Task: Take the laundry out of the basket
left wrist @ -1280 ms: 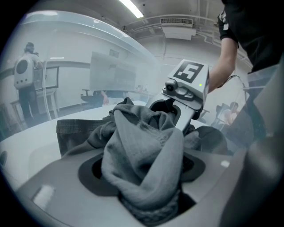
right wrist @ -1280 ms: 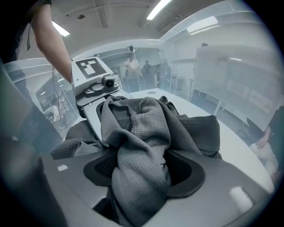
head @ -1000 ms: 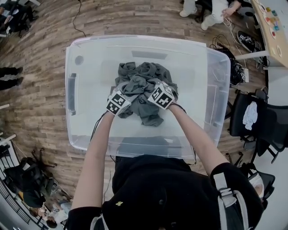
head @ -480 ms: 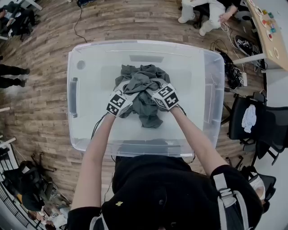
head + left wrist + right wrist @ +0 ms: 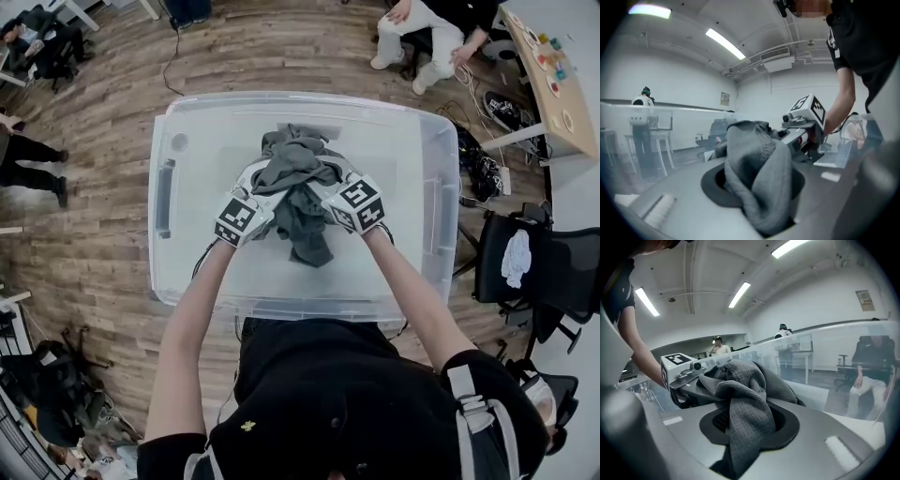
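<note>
**A:** L fingers, what's the state?

**B:** The left gripper has jaws that have just been closing. They're clenched on a fold of the gray garment, w/ ribbed cloth bunched btwn them and spilling over the front in the left gripper view.

**A:** And R?

**B:** Same. The right gripper also has jaws that have just been closing, clamped on another fold of that garment. The cloth drapes down over the front in the right gripper view. Each gripper shows in the other's view, just across the bundle.

**A:** Where's the garment vs. the bin?

**B:** In the head view it's inside the outline of the clear bin, a bit toward 12 o'clock of centre. L gripper sits at approx. 8 o'clock of the bundle, R at approx. 4. A tail of cloth hangs toward 6 o'clock btwn the two marker cubes. Can't tell whether that tail touches the bin floor, since the view is straight down.

**A:** Further out?

**B:** Both forearms reach in from 6 o'clock. The bin stands on a wood floor. There's a black chair at 3 o'clock of the bin, a seated person at approx. 1 and a table at approx. 2.
</note>
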Demonstrator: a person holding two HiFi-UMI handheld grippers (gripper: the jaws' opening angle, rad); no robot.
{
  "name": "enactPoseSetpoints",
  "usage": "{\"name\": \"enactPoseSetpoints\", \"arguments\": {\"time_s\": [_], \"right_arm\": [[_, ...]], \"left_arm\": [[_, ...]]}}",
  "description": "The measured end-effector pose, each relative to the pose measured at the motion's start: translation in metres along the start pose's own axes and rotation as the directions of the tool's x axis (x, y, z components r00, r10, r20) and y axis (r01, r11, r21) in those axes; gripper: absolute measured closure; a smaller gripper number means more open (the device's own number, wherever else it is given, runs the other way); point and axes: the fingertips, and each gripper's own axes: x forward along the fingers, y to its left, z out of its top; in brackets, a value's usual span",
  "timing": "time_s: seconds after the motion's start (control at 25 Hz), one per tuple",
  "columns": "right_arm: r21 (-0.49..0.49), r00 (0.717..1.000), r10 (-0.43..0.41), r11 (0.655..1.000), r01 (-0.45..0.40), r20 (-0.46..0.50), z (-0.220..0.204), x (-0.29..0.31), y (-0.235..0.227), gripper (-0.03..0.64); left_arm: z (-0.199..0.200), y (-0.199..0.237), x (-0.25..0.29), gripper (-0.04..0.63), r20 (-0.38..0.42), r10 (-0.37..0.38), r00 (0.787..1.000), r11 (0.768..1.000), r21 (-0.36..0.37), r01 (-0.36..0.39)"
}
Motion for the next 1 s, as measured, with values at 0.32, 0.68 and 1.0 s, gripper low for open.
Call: {"name": "enactPoseSetpoints", "arguments": {"time_s": [0.32, 0.68, 1.0], "right_arm": [[-0.082, 0.993, -0.032, 0.996, 0.041, 0.113, 0.057, -0.034, 0.027, 0.518], [-0.155, 0.975, -0.074, 0.982, 0.108, 0.211, 0.102, -0.069, 0.055, 0.518], [-0.205, 0.954, -0.107, 0.964, 0.168, 0.28, 0.134, -0.091, 0.076, 0.517]], "left_arm": [[0.064, -0.012, -0.031, 0.482, 0.11, 0.034, 0.993, 0.992, 0.115, -0.047], [0.116, -0.032, -0.062, 0.483, 0.177, 0.095, 0.98, 0.966, 0.22, -0.134], [0.151, -0.042, -0.085, 0.485, 0.224, 0.143, 0.964, 0.946, 0.257, -0.2]]}}
